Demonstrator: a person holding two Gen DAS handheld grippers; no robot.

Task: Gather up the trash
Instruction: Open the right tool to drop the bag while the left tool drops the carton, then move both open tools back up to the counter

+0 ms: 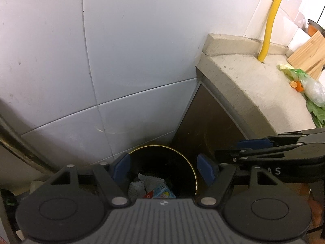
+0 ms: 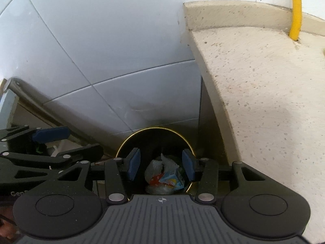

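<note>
A round, dark trash bin (image 2: 130,142) with a thin brass-coloured rim stands on the floor in the corner where a glossy white tiled wall (image 1: 121,50) meets the brown side panel of a counter. Inside it lies crumpled trash (image 2: 164,174): wrinkled white plastic or paper, a light blue carton with printed colours and a scrap of red. The counter top (image 2: 264,101) is pale, speckled stone with a rounded edge and a raised lip at the back. A smooth yellow hose (image 1: 272,18) drops into a hole in it. In the left wrist view, leafy greens (image 1: 314,109), orange peelings and a clear plastic bag lie further along the counter, beside a wooden board (image 1: 308,55) leaning against the wall.

The left gripper (image 1: 162,169) hangs over the bin mouth, its blue pads well apart with nothing between them and touching nothing. The right gripper (image 2: 160,163) is also above the bin, its jaws opening; the trash seen between its pads appears to lie down in the bin rather than in the grip, though the fisheye view makes depth hard to judge. Each gripper shows at the edge of the other's view, just beside it.
</note>
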